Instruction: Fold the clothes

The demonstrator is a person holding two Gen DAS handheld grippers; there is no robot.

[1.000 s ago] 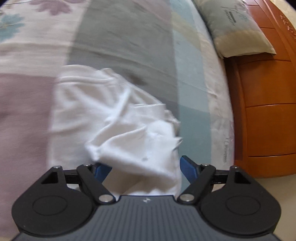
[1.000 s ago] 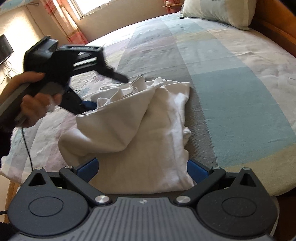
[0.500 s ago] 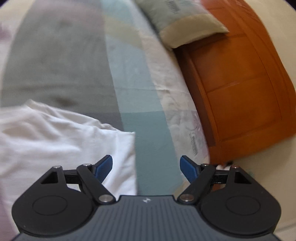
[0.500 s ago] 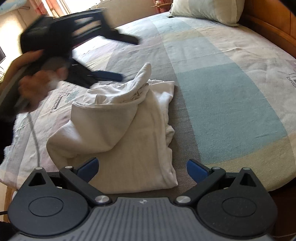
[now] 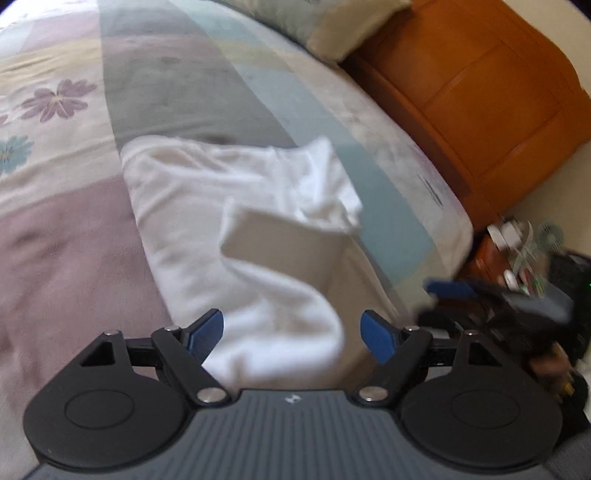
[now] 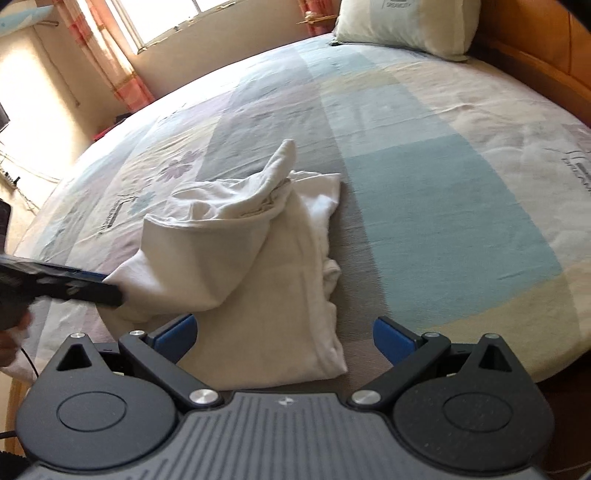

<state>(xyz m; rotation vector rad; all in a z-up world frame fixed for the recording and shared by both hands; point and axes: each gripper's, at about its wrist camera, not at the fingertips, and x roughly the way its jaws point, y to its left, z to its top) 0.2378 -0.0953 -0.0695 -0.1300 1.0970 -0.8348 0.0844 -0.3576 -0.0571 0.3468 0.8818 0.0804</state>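
White cotton, our half-folded garment (image 6: pixel 258 266) lies limp on the bed (image 6: pixel 443 206); both our left gripper (image 5: pixel 291 332) and right gripper (image 6: pixel 284 336) stand spread, empty; we judge a hem corner the surest hold.

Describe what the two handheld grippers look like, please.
Both match: the left gripper and right gripper have black linkage arms with silver pivot pins, blue ribbed finger pads, round black side housings and a grey ridged body bearing a small white logo. A black cable trails from the left one.

patchwork bed (image 6: pixel 443 206): rumpled white garment (image 6: pixel 258 266), pillow (image 6: pixel 406 26) far end.
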